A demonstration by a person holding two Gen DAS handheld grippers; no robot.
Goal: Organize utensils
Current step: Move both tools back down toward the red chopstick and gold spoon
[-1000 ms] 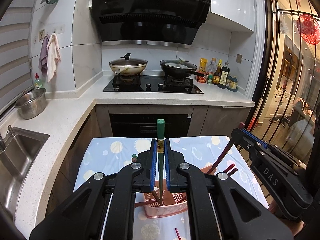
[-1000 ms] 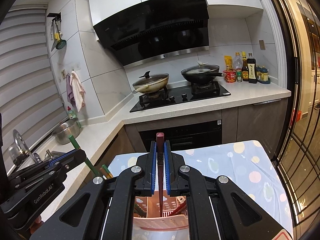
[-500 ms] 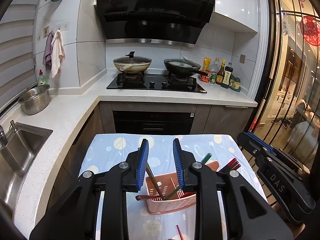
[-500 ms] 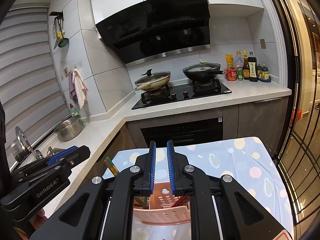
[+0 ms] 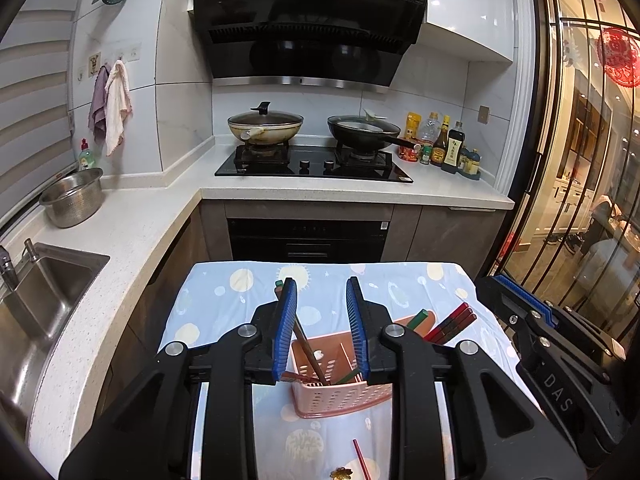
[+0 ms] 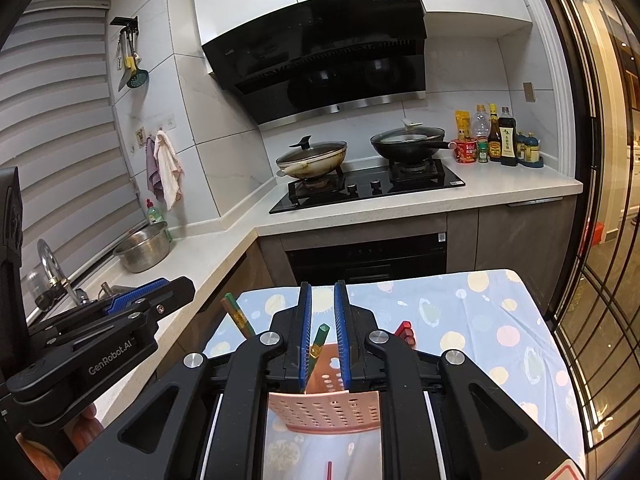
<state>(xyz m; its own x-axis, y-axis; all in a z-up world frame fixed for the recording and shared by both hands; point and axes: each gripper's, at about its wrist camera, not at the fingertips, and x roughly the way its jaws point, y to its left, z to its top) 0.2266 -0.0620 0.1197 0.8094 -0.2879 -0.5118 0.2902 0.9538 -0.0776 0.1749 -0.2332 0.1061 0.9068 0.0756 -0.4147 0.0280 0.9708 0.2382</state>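
A pink perforated utensil basket stands on the blue patterned tablecloth; it also shows in the right wrist view. Green-tipped chopsticks and dark red chopsticks lean inside it. A green chopstick shows between the right fingers, untouched. My left gripper is open and empty above the basket. My right gripper is open and empty above it, and appears at the right of the left view. A red chopstick lies on the cloth in front.
A stainless sink and a metal bowl are on the counter to the left. The stove with two pans is behind the table. Sauce bottles stand at the back right. A glass door is on the right.
Both grippers opened and let go of their chopsticks, green from the left, dark red from the right, into the basket. Both have lifted and drawn back a little.
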